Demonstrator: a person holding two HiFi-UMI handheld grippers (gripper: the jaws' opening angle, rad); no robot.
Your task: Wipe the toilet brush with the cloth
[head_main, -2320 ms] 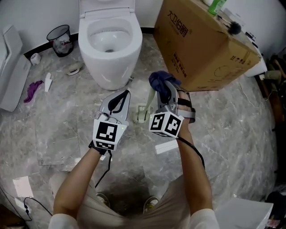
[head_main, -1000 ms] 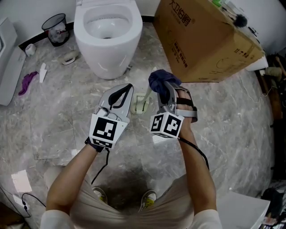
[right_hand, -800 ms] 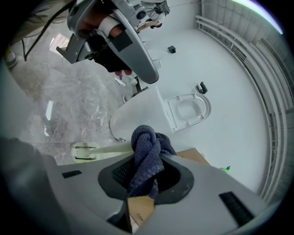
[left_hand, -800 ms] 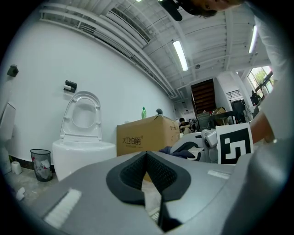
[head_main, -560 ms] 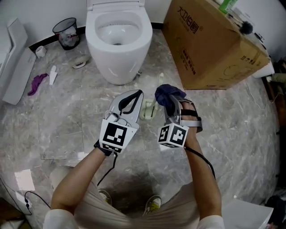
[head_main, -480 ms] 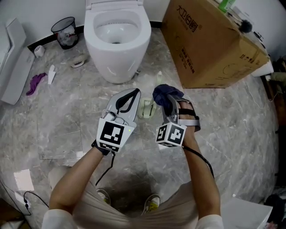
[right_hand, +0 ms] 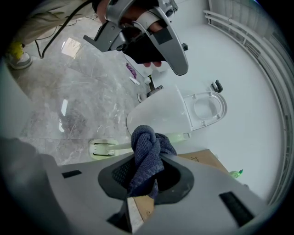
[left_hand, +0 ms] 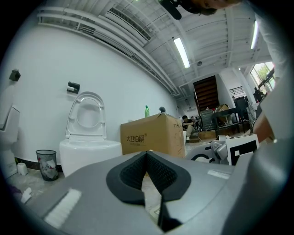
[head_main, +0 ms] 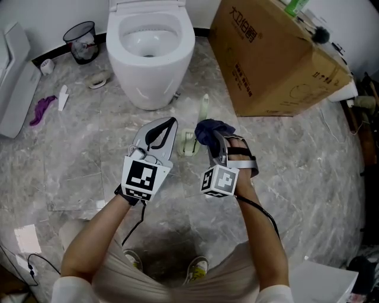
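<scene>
A pale green toilet brush (head_main: 189, 143) lies on the marble floor, its handle (head_main: 205, 105) pointing toward the toilet. My right gripper (head_main: 214, 139) is shut on a dark blue cloth (head_main: 211, 129), held just right of the brush head and above it. In the right gripper view the bunched cloth (right_hand: 148, 156) sticks up between the jaws, with the brush (right_hand: 104, 148) on the floor beyond. My left gripper (head_main: 164, 126) hovers just left of the brush, jaws together with nothing in them. The left gripper (left_hand: 147, 155) view hides the brush.
A white toilet (head_main: 151, 56) stands just beyond the brush. A big cardboard box (head_main: 275, 56) with a green bottle (head_main: 292, 7) on top sits at the right. A black waste bin (head_main: 82, 41), a purple scrap (head_main: 41, 109) and a white panel (head_main: 13, 83) are at the left.
Both grippers have drawn back a little toward me. The cloth no longer covers the brush handle, which now shows beyond it. Both grippers keep the same hold.
</scene>
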